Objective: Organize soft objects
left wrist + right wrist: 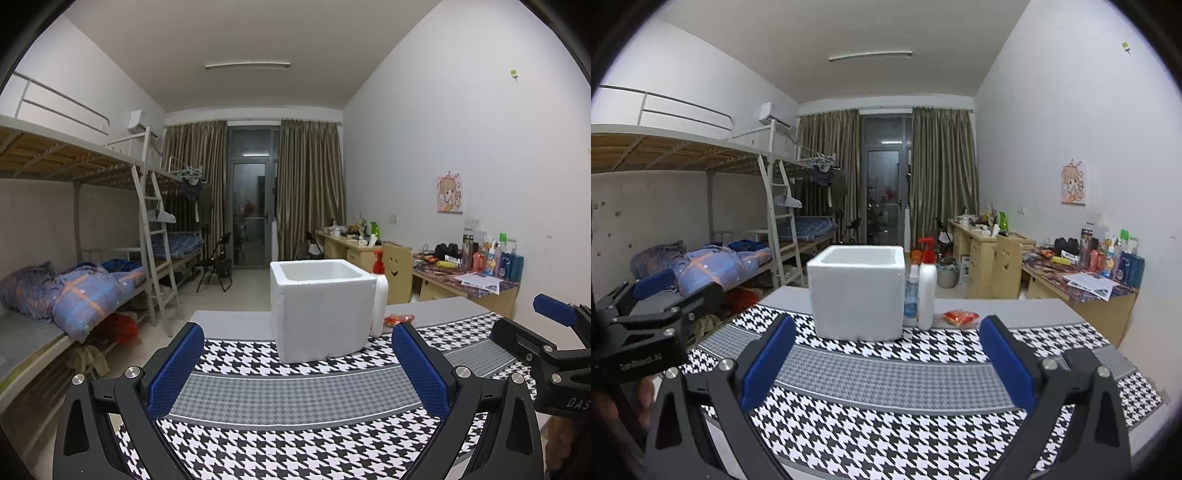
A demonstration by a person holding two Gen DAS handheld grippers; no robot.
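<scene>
A white foam box (319, 308) (857, 291) stands open-topped on the houndstooth cloth (295, 424) (886, 417) covering the table. A small orange-red soft packet (399, 318) (961, 317) lies to the right of the box. My left gripper (297, 354) is open and empty, a little in front of the box. My right gripper (886, 350) is open and empty, also in front of the box. The right gripper shows at the right edge of the left wrist view (550, 332); the left gripper shows at the left edge of the right wrist view (653, 310).
A white pump bottle with a red top (379, 295) (927, 291) stands against the box's right side, with a clear blue-labelled bottle (911, 295) beside it. Bunk beds (74, 280) line the left wall. Cluttered desks (465, 280) line the right wall.
</scene>
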